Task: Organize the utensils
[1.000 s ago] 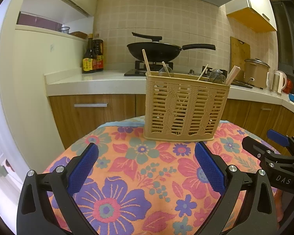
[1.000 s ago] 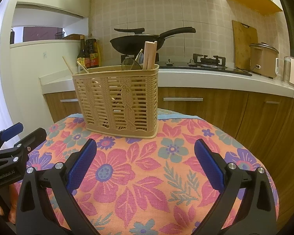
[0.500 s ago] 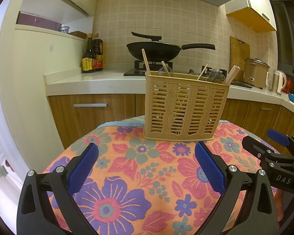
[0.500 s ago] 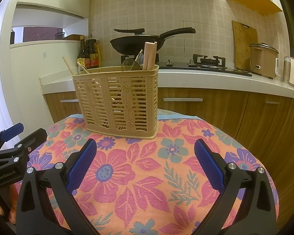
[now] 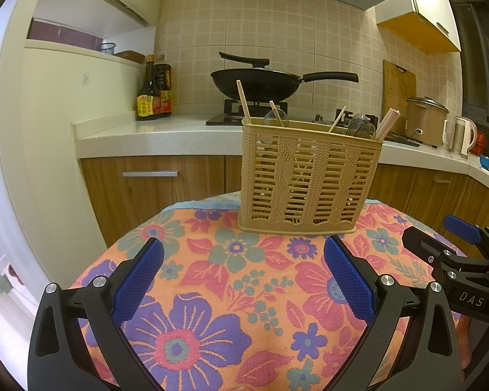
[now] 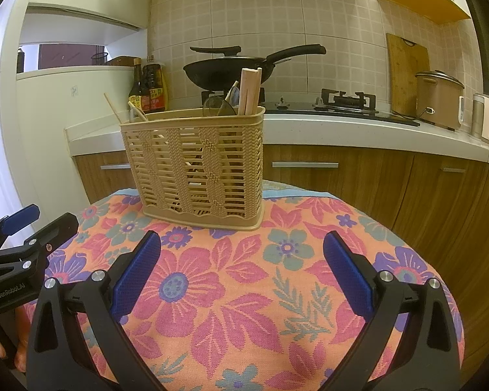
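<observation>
Basically utensil basket point(image 5: 309, 176) stands upright at the far edge of the counter point(image 5: 212, 293), on the floral cloth point(image 6: 244, 293), at 12 o'clock from the left claw point(image 5: 243, 280) and about 11 o'clock from the right claw point(image 6: 241, 280). Chopsticks point(image 5: 244, 102) lean loose in the near-left end, a thicker wooden bundle point(image 6: 249, 91) sticks up at the other end, clear spoon bowls point(image 6: 219, 107) between. No loose utensils visible on the cloth, so sorting looks mostly done or is inside the basket. Both claws spread wide, pads holding nothing, low over the cloth, well apart from the basket. Risks: basket looks light and tall, so a sideways nudge or a pull on a leaning chopstick could tip it off the far edge. Thin sticks may slip or twist between the pads. Clear spoons are hard to judge. Cloth could drag under a low claw. Two claws reaching in together could collide.
</observation>
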`<state>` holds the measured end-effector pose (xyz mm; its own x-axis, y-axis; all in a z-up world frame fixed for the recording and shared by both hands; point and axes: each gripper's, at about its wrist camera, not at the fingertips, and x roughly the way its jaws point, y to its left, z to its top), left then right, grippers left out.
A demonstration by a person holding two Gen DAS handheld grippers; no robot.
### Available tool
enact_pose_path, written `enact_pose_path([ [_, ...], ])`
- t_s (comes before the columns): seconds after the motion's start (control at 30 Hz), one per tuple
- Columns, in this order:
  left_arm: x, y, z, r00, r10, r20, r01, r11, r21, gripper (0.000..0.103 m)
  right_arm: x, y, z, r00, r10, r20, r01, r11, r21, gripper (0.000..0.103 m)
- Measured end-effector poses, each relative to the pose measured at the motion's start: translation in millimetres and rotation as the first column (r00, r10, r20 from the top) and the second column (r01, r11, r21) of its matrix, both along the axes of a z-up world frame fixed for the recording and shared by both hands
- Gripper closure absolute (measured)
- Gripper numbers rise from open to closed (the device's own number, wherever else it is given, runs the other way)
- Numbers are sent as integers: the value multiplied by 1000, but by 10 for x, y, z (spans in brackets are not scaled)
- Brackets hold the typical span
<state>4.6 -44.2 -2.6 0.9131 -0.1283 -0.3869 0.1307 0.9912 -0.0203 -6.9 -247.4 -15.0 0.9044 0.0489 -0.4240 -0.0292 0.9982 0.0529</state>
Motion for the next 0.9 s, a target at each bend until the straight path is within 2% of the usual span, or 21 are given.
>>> enact_pose_path([
  [0.9, -2, -9, -31, 1000, -2, -6, 2, 1000, 0, 8, -4, 7, -9, 1000, 0, 0, 0, 1000, 1, 8],
])
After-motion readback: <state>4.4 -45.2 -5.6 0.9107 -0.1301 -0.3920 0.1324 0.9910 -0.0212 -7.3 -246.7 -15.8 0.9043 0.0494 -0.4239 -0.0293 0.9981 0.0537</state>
